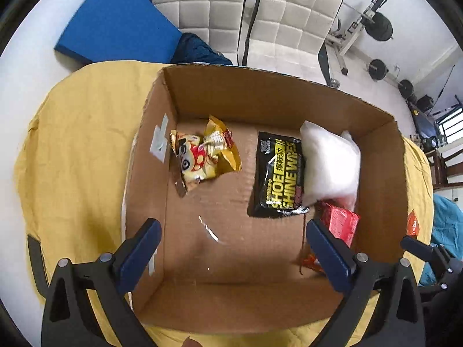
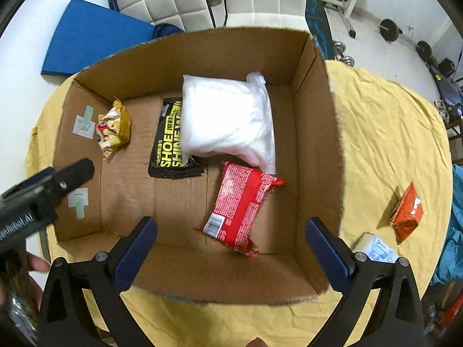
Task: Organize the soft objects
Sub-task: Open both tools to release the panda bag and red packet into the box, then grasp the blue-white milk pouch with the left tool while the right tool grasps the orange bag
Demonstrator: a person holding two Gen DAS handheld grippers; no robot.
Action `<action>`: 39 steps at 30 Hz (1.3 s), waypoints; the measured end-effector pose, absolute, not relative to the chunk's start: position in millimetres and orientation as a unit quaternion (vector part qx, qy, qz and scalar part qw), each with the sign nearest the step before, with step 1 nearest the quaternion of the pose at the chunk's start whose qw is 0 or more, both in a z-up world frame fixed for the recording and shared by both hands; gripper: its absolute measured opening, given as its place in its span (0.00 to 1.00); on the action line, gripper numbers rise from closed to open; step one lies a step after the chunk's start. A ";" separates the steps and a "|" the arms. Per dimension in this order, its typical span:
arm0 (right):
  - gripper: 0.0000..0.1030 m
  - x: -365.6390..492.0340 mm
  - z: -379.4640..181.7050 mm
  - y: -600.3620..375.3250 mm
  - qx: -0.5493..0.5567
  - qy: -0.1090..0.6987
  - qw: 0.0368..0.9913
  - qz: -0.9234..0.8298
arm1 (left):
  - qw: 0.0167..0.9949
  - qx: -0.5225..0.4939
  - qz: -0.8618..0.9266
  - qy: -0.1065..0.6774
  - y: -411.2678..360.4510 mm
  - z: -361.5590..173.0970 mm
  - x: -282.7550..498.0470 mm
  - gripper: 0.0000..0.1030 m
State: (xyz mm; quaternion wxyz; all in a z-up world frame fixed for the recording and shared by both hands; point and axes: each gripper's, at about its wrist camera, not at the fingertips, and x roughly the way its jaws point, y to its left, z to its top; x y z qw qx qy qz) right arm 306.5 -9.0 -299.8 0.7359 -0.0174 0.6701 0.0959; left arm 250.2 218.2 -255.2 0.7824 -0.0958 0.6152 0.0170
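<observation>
An open cardboard box (image 1: 277, 92) (image 2: 315, 133) stands on a yellow cloth. Inside lie a yellow snack bag (image 1: 202, 156) (image 2: 113, 127), a black shoe-wipes pack (image 1: 277, 176) (image 2: 170, 144), a white soft bag (image 1: 330, 162) (image 2: 225, 118) partly on the wipes, and a red noodle packet (image 1: 341, 222) (image 2: 243, 211). Outside the box, on the cloth to the right, lie an orange snack bag (image 2: 408, 211) and a small white-blue pack (image 2: 376, 248). My left gripper (image 1: 231, 248) is open and empty above the box's near side. My right gripper (image 2: 231, 248) is open and empty above the near wall.
The yellow cloth (image 2: 385, 133) covers a round table. Behind it lie a blue mat (image 1: 115, 20), white padded chairs (image 1: 214, 5) and weight equipment (image 1: 376, 29). The left gripper's body (image 2: 43, 188) shows at the left of the right wrist view.
</observation>
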 end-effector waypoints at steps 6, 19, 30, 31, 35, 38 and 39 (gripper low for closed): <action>1.00 285.4 -263.5 -22.0 -0.011 0.650 0.753 0.105 | 0.804 -0.077 0.026 0.589 207.4 -234.4 220.8 1.00; 1.00 234.0 -201.0 -54.7 0.008 0.612 0.781 0.125 | 0.830 -0.068 0.027 0.553 182.4 -171.7 157.7 1.00; 1.00 216.3 -165.4 -83.5 0.032 0.591 0.793 0.144 | 0.847 -0.056 0.036 0.527 162.8 -129.2 135.2 1.00; 1.00 215.8 -164.1 -90.9 0.039 0.590 0.794 0.143 | 0.848 -0.054 0.036 0.525 158.4 -125.9 135.1 1.00; 1.00 213.9 -162.8 -130.7 0.069 0.591 0.794 0.121 | 0.850 -0.051 0.028 0.524 137.6 -121.6 138.5 1.00; 1.00 209.0 -169.5 -179.8 0.093 0.595 0.795 0.079 | 0.846 -0.042 -0.004 0.532 99.2 -125.9 144.9 1.00; 1.00 207.6 -172.8 -194.4 0.098 0.597 0.794 0.066 | 0.843 -0.035 -0.017 0.537 81.5 -130.7 147.0 1.00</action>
